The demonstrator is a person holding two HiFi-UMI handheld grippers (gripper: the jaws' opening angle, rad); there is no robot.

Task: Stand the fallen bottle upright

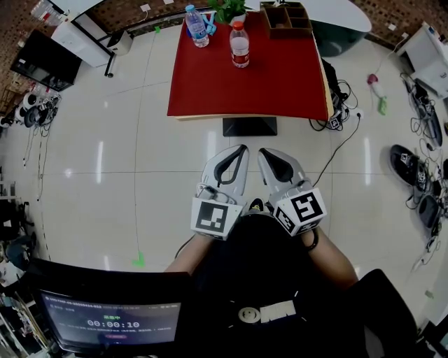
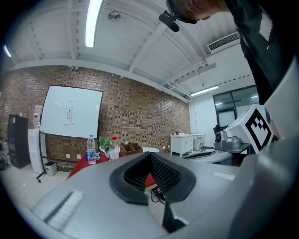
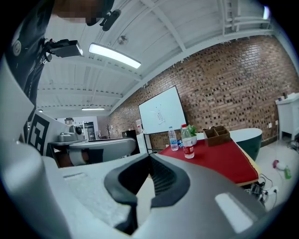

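- Bright, even light from ceiling tubes (image 2: pixel 92 22).
- Streaky glare on the glossy floor (image 1: pixel 99 162).
- Strong fisheye bending and dark corners at the edges.
- Near foreground blurred in both gripper views.

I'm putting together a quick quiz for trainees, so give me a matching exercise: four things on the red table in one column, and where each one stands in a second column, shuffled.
Things:
1. blue-capped bottle
2. red-capped bottle
3. wooden organizer
4. green plant

Places on the red table, seen from the head view:
A. far right corner
B. upright, nearest the table's middle
C. far edge, between a bottle and the organizer
D. upright, near the far left corner

Pairs: 1-D, 2-B, 3-A, 4-C.
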